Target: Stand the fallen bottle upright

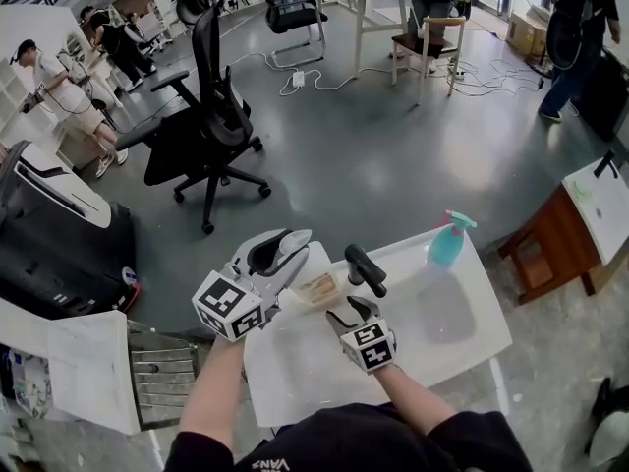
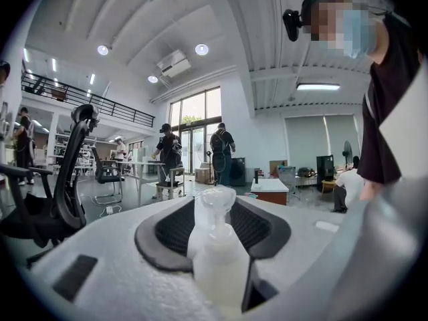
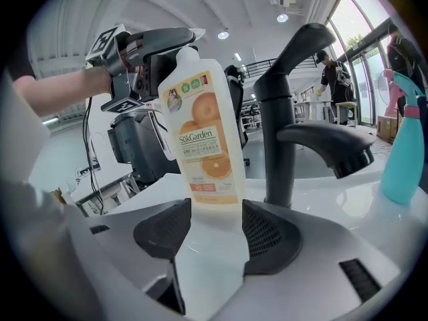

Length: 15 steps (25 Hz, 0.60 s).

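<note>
A clear bottle (image 1: 319,288) with an orange-fruit label stands upright (image 3: 204,139) on the white sink counter (image 1: 295,362), just left of a black faucet (image 3: 281,132). My right gripper (image 3: 217,229) is shut on its base, one pad against each side; in the head view it (image 1: 346,315) reaches in from the near side. My left gripper (image 1: 290,254) is level at the bottle's top (image 3: 167,45). The white pump neck (image 2: 215,212) sits between its pads (image 2: 214,229), which stand loosely beside it, open.
A blue spray bottle (image 1: 449,241) stands at the counter's far right corner, behind the basin (image 1: 442,313). The faucet (image 1: 366,268) rises between the bottle and the basin. A black office chair (image 1: 211,116) and a wooden side table (image 1: 555,239) stand on the floor beyond.
</note>
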### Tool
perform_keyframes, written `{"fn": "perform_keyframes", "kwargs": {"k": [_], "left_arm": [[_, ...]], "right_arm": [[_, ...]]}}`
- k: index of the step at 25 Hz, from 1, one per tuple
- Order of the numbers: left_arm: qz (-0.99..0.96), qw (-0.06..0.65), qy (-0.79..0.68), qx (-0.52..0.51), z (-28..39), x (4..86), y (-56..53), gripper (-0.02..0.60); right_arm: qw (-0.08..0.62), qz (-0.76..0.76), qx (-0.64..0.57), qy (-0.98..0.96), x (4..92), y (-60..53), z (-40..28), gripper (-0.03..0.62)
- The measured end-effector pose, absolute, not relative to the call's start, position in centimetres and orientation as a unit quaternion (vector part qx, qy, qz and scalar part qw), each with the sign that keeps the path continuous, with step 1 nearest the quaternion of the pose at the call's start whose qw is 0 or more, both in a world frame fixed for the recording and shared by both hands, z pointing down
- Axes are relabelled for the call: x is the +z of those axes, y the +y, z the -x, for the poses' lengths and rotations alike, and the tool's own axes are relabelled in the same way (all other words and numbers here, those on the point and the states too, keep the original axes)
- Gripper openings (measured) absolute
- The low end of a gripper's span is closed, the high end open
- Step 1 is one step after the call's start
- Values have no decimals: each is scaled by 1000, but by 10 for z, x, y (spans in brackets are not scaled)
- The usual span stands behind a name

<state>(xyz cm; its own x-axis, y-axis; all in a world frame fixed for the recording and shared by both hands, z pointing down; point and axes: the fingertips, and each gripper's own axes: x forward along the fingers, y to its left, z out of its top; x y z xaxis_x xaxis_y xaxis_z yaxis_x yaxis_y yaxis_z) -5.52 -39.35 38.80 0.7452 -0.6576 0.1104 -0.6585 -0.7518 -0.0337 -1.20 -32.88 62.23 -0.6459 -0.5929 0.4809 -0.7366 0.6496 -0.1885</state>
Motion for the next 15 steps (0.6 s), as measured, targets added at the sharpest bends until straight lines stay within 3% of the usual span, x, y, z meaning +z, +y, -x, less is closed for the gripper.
{"fn": "perform_keyframes", "kwargs": {"k": [5, 15], "left_arm": [[-929, 7, -366, 53, 67, 383, -392, 242], [-925, -14, -377, 32, 101, 371, -357, 264]], "right_arm": [[183, -390, 189, -883, 616, -320, 5, 239], [154, -442, 172, -867, 584, -306, -9, 228]]}}
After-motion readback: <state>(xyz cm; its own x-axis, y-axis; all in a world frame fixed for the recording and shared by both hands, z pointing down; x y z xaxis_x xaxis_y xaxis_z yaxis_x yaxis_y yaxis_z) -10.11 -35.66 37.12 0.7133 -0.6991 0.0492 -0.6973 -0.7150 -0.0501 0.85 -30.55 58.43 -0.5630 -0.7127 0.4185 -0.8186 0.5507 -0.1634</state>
